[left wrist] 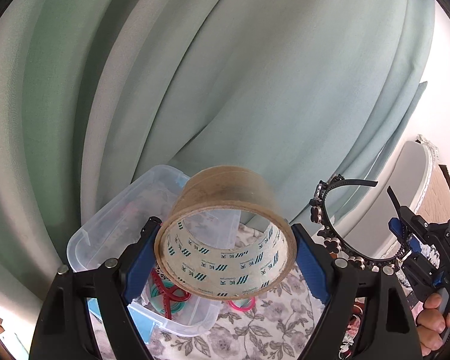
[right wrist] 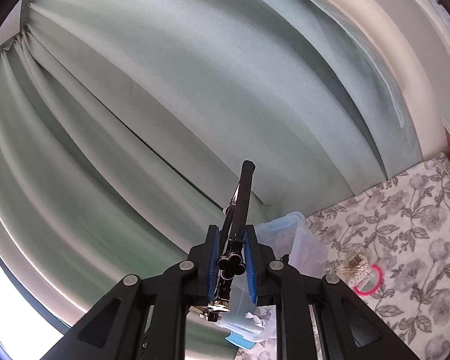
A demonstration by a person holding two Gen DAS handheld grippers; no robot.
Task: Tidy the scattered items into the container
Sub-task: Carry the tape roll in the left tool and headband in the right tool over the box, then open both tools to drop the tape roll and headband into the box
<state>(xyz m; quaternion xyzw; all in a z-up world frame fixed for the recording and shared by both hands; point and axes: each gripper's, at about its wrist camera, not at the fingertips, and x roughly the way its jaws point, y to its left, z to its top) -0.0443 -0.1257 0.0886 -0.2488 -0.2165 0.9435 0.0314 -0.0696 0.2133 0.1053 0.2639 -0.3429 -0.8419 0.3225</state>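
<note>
Tape roll (left wrist: 225, 234) pinched in the left tool (left wrist: 225, 258) (above the container (left wrist: 105, 234)) — right tool (right wrist: 231, 265) clamps a headband (right wrist: 243, 198).

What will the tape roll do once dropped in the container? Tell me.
The tape roll looks rigid, so it should keep its shape. Round, it may well roll if it lands on its rim. The left hand-held gripper holds it across its flat sides above the clear container; it probably tips flat.

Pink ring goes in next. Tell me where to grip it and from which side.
Take the pink ring by its bare right-hand arc, coming from above. It lies flat on the floral cloth, and the cotton swabs crowd its left side.
</note>
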